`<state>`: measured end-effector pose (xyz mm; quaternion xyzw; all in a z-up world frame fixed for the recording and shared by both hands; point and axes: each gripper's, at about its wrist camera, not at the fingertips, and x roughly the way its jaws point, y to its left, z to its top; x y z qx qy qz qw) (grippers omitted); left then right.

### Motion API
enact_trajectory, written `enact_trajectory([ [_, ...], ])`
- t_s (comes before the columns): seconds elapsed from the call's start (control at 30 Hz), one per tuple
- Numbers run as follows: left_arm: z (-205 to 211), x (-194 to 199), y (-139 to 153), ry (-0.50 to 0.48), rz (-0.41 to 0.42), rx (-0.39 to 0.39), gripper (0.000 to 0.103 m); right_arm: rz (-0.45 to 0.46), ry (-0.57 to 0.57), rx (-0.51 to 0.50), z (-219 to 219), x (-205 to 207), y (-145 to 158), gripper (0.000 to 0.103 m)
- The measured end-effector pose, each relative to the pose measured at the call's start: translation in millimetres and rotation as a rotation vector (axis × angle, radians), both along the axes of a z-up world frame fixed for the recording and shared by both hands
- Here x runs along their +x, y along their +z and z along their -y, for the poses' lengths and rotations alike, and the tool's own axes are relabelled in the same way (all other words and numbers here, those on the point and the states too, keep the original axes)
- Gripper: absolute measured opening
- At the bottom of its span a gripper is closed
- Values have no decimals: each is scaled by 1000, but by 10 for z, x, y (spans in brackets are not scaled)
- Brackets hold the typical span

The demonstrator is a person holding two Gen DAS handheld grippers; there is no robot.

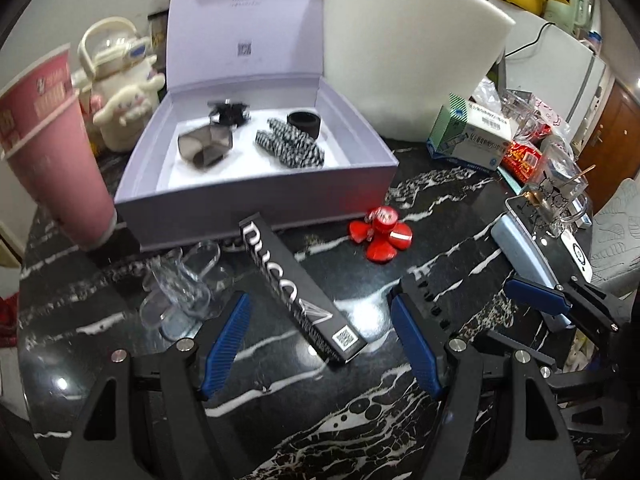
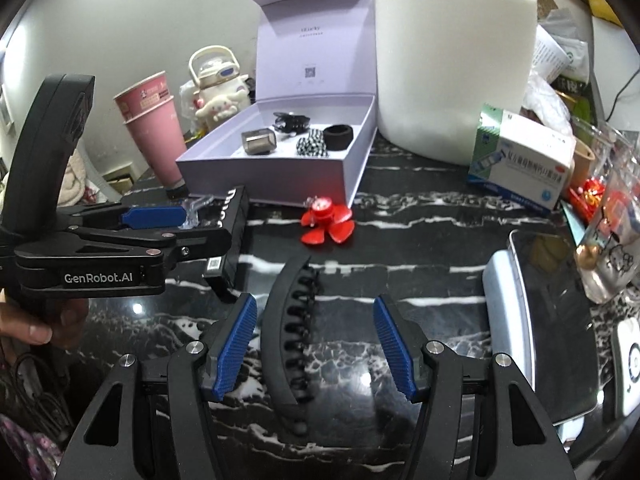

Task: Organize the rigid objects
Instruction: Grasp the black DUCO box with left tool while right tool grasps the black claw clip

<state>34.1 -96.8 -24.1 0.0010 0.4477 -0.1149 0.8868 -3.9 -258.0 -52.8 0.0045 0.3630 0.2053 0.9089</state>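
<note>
Lavender cardboard is what I am sorting into: an open gift box (image 1: 256, 196) is sitting at the back of the black marble table (image 1: 360, 420), lid propped up. Inside it I am seeing a grey faceted hair claw (image 1: 205, 146), a small black clip (image 1: 229, 112), checkered black-and-white clips (image 1: 290, 146) and a black ring-shaped band (image 1: 304, 124), so I am judging part of the job done.

Several pieces are lying outside the box: a long black carton with silver lettering (image 1: 298, 292), a clear glass cup on its side (image 1: 178, 290), a red flower-shaped clip (image 1: 380, 236) and a long black toothed hair clip (image 2: 290, 340).

I am holding my left gripper (image 1: 320, 344) partly open around the carton, blue pads clear of it. My right gripper (image 2: 316, 348) is likewise part open, straddling the toothed clip without gripping.
</note>
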Motion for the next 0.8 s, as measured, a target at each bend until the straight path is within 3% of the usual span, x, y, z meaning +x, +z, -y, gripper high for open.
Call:
enact_trajectory([
  [0.3, 31, 98, -171, 2, -34, 54, 72, -44, 32, -41, -124, 38, -161, 61],
  [0.67, -14, 290, -327, 9, -93, 46, 72, -62, 42, -64, -220, 157, -280, 60],
  [0.8, 1, 302, -335, -6, -92, 50, 72, -58, 38, -66, -223, 196, -280, 45],
])
